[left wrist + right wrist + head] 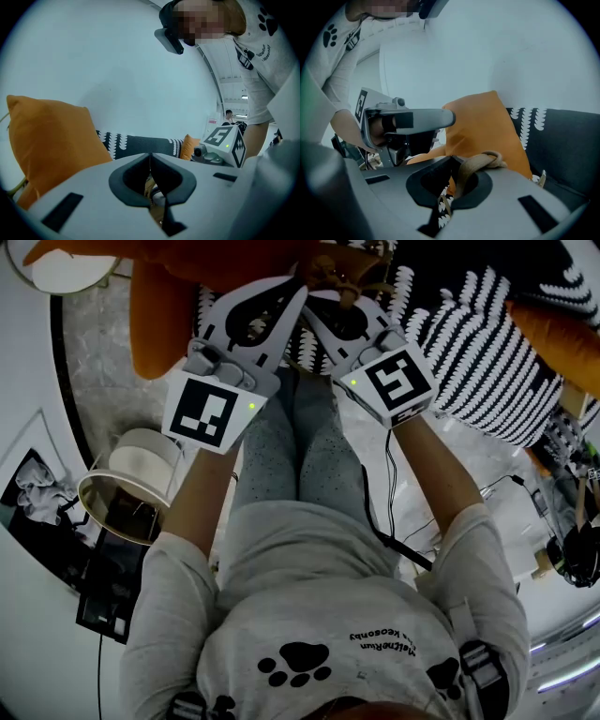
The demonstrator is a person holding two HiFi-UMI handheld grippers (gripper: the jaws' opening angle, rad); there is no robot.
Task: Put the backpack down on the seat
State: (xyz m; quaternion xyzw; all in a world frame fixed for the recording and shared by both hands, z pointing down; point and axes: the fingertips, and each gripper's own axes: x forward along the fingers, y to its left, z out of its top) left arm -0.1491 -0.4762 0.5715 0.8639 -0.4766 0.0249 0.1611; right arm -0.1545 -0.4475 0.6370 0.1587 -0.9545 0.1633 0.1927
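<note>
Orange cushion (47,140): cloth, matt, fine smooth weave. Tan strap (483,161): woven webbing, rough. Grey right gripper (451,159): plastic, matt, smooth.

Grey shirt (319,601): small upside-down print (380,641), roughly "MatchaRun" (second line too small to read).

The right gripper (452,180) has its grey jaws closed on a tan woven strap (480,161), which loops into a knot just above them. Directly behind stands a plump orange fabric cushion (480,122), with dark fabric printed with white scallops (562,140) to its right. At the left, a hand holds the left gripper (410,119) before a pale wall (487,51).
</note>
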